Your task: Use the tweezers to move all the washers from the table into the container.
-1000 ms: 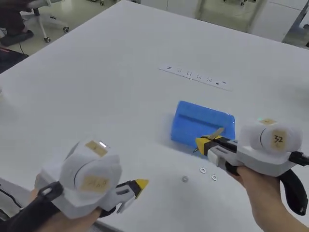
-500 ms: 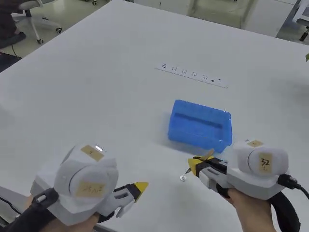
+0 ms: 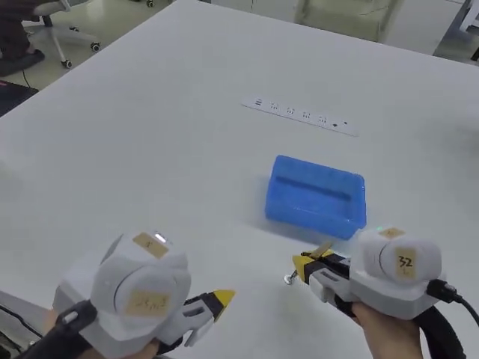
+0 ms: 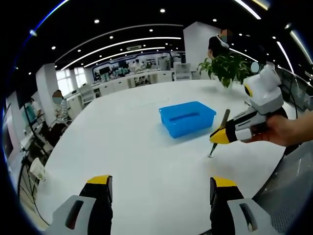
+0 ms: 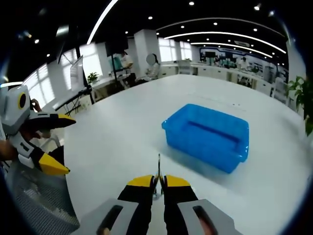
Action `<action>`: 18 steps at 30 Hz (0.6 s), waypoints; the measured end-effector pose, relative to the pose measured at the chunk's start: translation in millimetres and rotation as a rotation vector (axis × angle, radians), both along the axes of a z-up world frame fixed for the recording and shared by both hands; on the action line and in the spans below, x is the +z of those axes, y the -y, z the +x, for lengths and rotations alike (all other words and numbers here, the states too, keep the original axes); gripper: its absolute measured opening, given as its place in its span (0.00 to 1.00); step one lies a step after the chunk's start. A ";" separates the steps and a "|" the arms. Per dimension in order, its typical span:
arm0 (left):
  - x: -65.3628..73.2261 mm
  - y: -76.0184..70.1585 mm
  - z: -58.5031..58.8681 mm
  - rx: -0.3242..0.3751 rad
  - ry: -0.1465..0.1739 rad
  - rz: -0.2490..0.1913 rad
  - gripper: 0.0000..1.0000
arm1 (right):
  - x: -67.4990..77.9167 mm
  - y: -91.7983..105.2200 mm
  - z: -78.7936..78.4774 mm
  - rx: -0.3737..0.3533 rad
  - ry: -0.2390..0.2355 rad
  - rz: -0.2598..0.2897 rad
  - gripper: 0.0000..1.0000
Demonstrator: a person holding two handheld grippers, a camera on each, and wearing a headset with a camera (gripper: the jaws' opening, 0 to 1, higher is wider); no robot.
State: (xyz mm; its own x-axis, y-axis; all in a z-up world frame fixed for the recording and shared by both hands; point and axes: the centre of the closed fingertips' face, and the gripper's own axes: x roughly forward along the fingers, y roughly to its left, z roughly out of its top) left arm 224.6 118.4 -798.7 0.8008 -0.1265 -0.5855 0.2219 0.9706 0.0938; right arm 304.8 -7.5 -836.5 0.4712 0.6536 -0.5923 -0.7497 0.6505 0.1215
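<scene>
A: How far along?

B: Broad white tabletop [image 3: 150, 149] runs out ahead of both sets of fingers. The blue rectangular plastic container [image 3: 316, 196] sits just beyond the fingertips of the right gripper [image 3: 303, 263], near but apart. Whether any washers lie inside it is too small to tell. My judgement: unfinished, with at least one pick left.

A: And the grippers?

B: Left gripper [image 4: 159, 181]: jaws spread wide with nothing between them, held off to the side, well apart from the work. Right gripper: jaws pressed almost together, clamped on the thin metal tweezers [image 4: 225, 120], which slant down past its fingertips to the table.

A: The washer?

B: One small silver ring washer [image 3: 287, 279] lies flat on the table, just ahead of and below the right fingertips, right at the tweezer tips. Pinched or merely touched, I cannot tell
</scene>
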 end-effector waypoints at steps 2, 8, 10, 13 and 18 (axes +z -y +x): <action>-0.1 0.2 -0.1 -0.001 0.000 0.001 0.83 | -0.3 -0.7 -1.0 0.006 0.007 -0.006 0.04; -0.4 0.1 -0.2 -0.001 -0.001 0.002 0.83 | -0.9 -2.9 -2.5 0.020 0.078 -0.032 0.03; -0.5 0.0 -0.1 0.001 -0.001 0.000 0.83 | -1.6 -4.0 -3.2 0.033 0.092 -0.048 0.03; -0.2 -0.6 0.0 0.003 0.000 0.002 0.83 | -1.7 -4.8 -1.1 0.032 0.090 -0.047 0.03; 0.5 -1.0 0.3 0.006 0.005 0.002 0.83 | -2.9 -6.4 1.0 0.022 0.110 -0.046 0.02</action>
